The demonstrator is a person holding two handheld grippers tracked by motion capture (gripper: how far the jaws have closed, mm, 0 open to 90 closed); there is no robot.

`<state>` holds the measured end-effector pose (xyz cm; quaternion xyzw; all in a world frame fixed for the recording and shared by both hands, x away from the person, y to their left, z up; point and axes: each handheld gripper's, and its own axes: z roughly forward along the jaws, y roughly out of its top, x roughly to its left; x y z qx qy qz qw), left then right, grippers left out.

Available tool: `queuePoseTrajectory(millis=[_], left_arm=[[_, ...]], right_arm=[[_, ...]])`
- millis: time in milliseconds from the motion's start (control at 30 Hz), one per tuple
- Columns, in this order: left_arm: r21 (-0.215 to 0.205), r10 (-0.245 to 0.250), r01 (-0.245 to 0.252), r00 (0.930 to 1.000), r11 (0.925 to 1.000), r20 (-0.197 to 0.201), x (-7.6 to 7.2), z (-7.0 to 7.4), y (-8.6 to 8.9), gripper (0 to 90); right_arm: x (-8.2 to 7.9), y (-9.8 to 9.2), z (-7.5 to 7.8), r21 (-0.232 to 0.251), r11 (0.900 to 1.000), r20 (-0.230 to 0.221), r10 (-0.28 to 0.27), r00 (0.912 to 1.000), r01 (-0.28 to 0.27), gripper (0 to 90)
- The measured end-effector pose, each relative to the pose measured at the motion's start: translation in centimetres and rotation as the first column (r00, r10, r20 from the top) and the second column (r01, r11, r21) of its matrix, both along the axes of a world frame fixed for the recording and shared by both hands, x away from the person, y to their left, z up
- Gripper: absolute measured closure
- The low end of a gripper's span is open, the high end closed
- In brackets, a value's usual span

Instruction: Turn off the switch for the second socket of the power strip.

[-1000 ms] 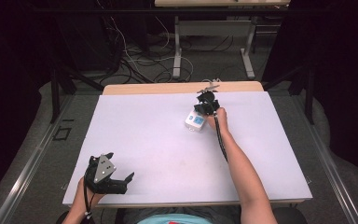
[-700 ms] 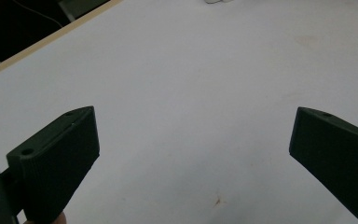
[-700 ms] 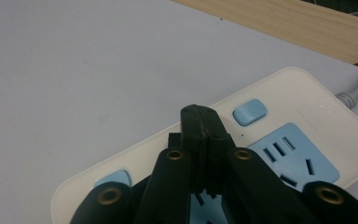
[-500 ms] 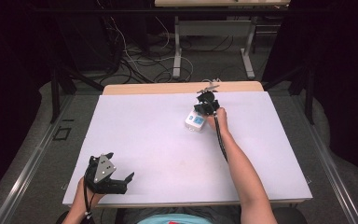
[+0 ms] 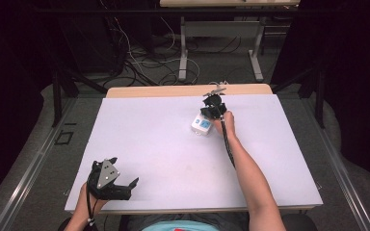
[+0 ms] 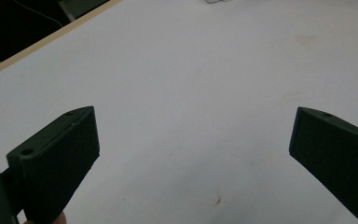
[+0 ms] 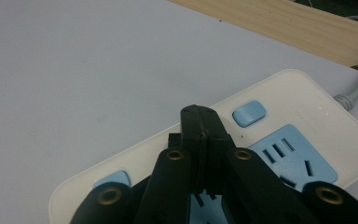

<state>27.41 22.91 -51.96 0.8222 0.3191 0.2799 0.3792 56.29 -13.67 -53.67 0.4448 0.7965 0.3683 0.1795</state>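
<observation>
A white power strip (image 5: 201, 126) with blue socket faces lies on the white table top (image 5: 149, 144), right of centre and toward the back. My right gripper (image 5: 213, 109) hangs right over it, jaws shut with nothing between them. In the right gripper view the closed tips (image 7: 200, 115) stand over the power strip (image 7: 303, 116), between its blue button (image 7: 249, 113) and a second blue button (image 7: 114, 179); I cannot tell whether they touch it. My left gripper (image 5: 131, 188) rests at the front left corner, open. Its jaws (image 6: 193, 144) frame bare table.
A strip of wooden table edge (image 5: 173, 91) shows behind the white cover. The strip's grey cable (image 7: 356, 92) runs off toward that edge. Cables (image 5: 144, 62) and another table's legs (image 5: 183, 48) are on the dark floor beyond.
</observation>
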Motion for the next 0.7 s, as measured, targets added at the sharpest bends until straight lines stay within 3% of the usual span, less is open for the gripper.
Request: queuePoseTrajectory(millis=[700], left_arm=[[-0.003, 0.000, 0.000, 1.0000, 1.0000, 0.002, -0.03, 0.02, -0.01, 1.4]], right_arm=[[-0.03, 0.23, 0.22, -0.039, 0.999, 0.013, 0.019, 0.9997, -0.019, 90.0]])
